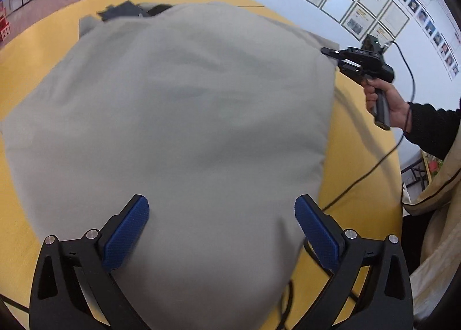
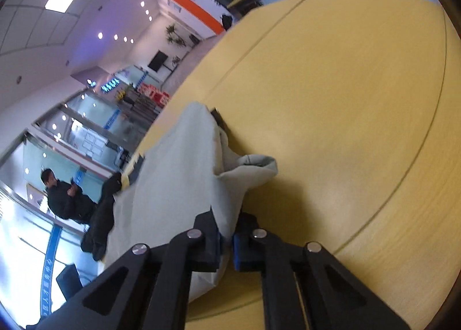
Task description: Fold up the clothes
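Apparently the folding had barely begun: the grey garment (image 1: 178, 117) lay spread across the yellow worktop (image 1: 360, 157). The right gripper (image 2: 227, 239) was clamped on its edge, while the left gripper (image 1: 222, 217) hovered over it, fingers apart.

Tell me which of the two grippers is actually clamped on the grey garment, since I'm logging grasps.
The right gripper: its blue pads are shut on an edge of the grey fabric garment. The left gripper hangs wide open above the cloth, gripping nothing.
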`<state>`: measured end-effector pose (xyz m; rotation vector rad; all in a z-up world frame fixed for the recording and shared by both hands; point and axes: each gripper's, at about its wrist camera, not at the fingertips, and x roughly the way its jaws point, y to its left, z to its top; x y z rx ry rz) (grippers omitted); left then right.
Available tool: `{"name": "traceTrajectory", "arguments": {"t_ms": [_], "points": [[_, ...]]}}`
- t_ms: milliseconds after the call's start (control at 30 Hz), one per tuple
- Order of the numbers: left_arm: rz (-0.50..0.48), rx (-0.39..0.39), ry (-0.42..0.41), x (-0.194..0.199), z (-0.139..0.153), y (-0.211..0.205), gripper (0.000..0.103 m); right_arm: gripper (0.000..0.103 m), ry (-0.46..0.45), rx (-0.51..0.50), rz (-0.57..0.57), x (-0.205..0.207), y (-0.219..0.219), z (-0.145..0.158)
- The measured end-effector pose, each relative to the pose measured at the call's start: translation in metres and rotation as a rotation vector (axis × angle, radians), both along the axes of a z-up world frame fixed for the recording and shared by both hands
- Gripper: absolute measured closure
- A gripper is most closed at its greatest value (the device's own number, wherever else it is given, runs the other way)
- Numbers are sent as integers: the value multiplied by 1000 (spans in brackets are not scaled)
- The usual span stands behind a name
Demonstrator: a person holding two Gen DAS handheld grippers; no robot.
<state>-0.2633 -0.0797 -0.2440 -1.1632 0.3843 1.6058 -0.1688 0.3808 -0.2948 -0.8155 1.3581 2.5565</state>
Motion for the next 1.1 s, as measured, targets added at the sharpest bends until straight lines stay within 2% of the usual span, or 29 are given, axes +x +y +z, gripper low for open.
{"name": "traceTrajectory", "arguments": {"t_ms": [133,200,267,333,367,400,433,500,567,667,700,733,767,800,833,867,967,1067,1100], "points": [[-96,73,101,9,44,31,1,98,19,-32,-39,10,31,0],[-171,77,118,1,49,63,1,98,27,-50,-49,18,39,-3],[-268,10,132,-4,37,100,1,97,28,-104,-48,22,41,-13],[-336,-59,131,-15,12,137,1,85,-2,-153,-56,25,40,-27],[-348,-99,124,-15,-3,152,1,72,-22,-180,-64,26,39,-35],[-360,-138,117,-16,-18,166,1,65,-29,-190,-64,29,35,-40],[-367,-157,112,-18,-27,173,1,63,-35,-197,-62,33,30,-45],[-375,-124,120,-20,-32,175,0,53,-37,-177,-46,36,23,-42],[-375,-79,127,-22,-30,172,1,36,-51,-143,-29,32,13,-38],[-371,-64,127,-27,-29,170,1,30,-92,-50,-3,17,-5,-33],[-371,-62,130,-28,-29,170,1,30,-101,-36,-16,12,-8,-34],[-370,-60,133,-30,-28,170,1,40,-110,-26,-34,8,-10,-35],[-363,-55,135,-32,-28,170,0,64,-119,-15,-51,4,-12,-36],[-361,-45,142,-33,-24,171,0,78,-128,-4,-69,0,-14,-37],[-359,-35,149,-34,-20,171,0,85,-107,-10,-79,0,-13,-36],[-357,-26,156,-35,-17,172,0,89,-81,-19,-89,2,-11,-36],[-351,3,177,-38,-5,175,1,93,-3,-47,-116,7,-7,-35],[-352,55,201,-39,9,183,1,93,50,-35,-83,7,-8,-19],[-368,51,204,-40,8,192,1,93,59,-21,-69,9,-8,-13]]}}
